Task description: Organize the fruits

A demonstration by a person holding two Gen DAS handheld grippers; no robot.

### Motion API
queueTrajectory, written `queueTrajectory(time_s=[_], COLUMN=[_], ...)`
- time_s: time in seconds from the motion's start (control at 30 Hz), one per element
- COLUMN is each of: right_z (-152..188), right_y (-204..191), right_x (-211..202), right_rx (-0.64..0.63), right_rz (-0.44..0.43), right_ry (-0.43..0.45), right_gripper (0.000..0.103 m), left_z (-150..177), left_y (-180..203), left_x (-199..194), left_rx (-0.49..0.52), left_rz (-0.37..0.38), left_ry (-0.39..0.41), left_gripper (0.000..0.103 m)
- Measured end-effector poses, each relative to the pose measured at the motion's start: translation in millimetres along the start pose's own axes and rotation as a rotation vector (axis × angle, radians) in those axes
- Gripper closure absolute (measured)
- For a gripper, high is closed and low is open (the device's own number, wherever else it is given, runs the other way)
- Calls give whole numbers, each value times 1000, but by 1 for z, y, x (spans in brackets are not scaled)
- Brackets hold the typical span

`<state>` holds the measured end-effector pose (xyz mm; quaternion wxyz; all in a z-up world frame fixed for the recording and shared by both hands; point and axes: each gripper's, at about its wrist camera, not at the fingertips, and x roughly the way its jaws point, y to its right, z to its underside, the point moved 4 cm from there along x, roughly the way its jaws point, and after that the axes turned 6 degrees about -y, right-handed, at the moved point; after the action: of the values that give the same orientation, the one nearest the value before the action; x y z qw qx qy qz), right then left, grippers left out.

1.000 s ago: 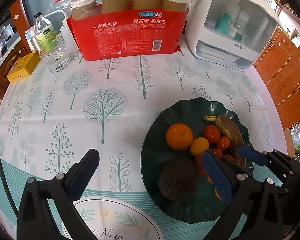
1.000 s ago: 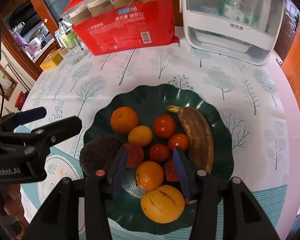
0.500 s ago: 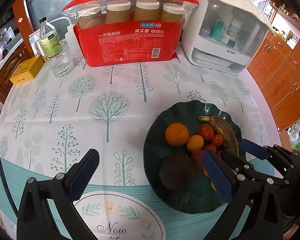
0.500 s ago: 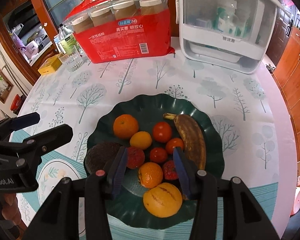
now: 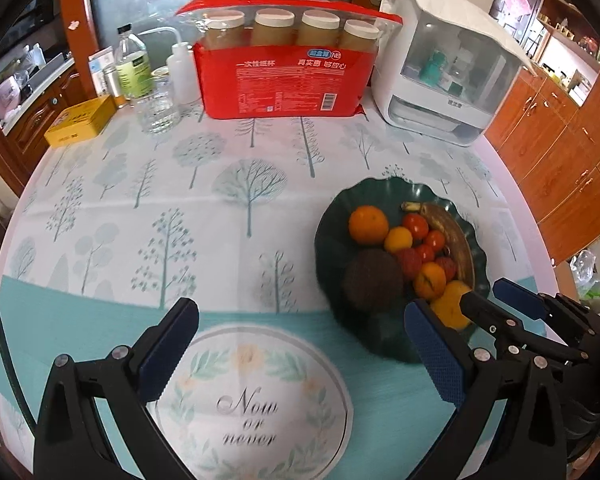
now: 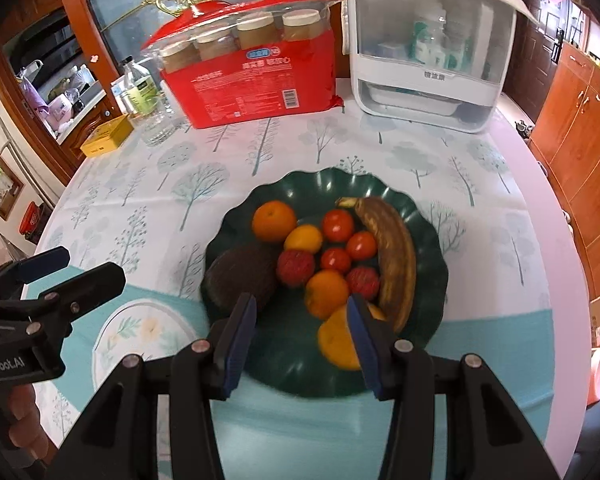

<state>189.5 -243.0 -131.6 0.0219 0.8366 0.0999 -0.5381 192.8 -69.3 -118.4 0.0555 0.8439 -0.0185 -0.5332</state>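
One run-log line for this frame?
fruit: all on green plate | left tongs: open, empty | right tongs: open, empty, above plate

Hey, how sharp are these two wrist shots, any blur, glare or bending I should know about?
Left wrist view: the near edge of the dark green scalloped plate is smeared with motion blur, and the round table's edge bows from the fisheye. Right wrist view: the dark brown avocado and the large yellow-orange fruit look soft, and glare washes the white plastic cabinet.
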Motion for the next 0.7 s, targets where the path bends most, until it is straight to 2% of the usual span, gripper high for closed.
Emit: queueTrajectory(time_s=[0.37, 0.7], right_z=[78, 114], right_y=[-53, -87], right_x=[-59, -117], right_rx=[32, 50], right_rz=[-31, -14], right_ry=[8, 59], right_gripper=[55, 53], left_z=[77, 126], left_y=[-18, -43], left_x=[-74, -137], left_rx=[36, 30], left_rz=[-23, -72], left_ry=[56, 99], left_gripper=[1, 1])
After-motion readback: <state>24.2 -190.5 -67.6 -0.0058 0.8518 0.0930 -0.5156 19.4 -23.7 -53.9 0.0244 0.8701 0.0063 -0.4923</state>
